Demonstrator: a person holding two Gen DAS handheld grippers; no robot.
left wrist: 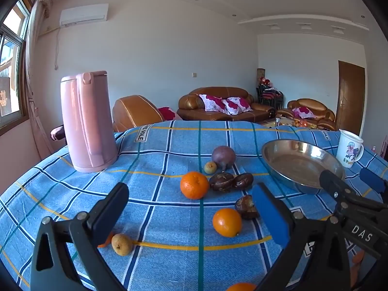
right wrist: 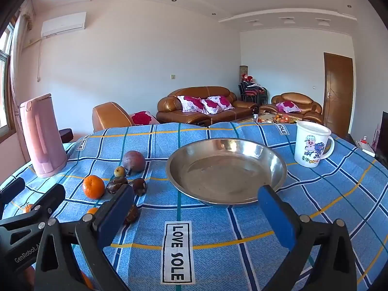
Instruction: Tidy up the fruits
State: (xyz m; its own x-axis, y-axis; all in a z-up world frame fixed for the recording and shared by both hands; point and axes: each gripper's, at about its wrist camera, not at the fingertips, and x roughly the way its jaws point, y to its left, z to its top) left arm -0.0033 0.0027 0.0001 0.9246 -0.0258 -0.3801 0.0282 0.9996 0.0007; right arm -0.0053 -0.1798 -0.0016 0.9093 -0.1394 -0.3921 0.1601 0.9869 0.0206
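The fruits lie loose on the blue checked tablecloth point(right wrist: 218, 254), none in the steel bowl point(right wrist: 225, 169). Just ahead of the left gripper point(left wrist: 194, 208), between its fingers in view, sits one orange point(left wrist: 227, 222); a second orange point(left wrist: 194, 185) lies farther ahead. Beyond that second orange are two dark brown fruits point(left wrist: 230, 181) side by side, a small yellow-green fruit point(left wrist: 210, 167) and a round purple fruit point(left wrist: 223, 157). A third dark fruit point(left wrist: 246, 206) rests beside the left gripper's right finger, and a small pale pear-like fruit point(left wrist: 122, 244) lies near its left finger.

Left gripper: jaws spread wide, nothing between the pads. Right gripper point(right wrist: 196, 208): jaws likewise spread wide and holding nothing — the bowl stands directly ahead of it, its near rim close to the fingertips.

A pink kettle point(left wrist: 87, 121) stands far ahead-left of the left gripper; a white cartoon mug point(right wrist: 311, 144) stands ahead-right of the right gripper, past the bowl.
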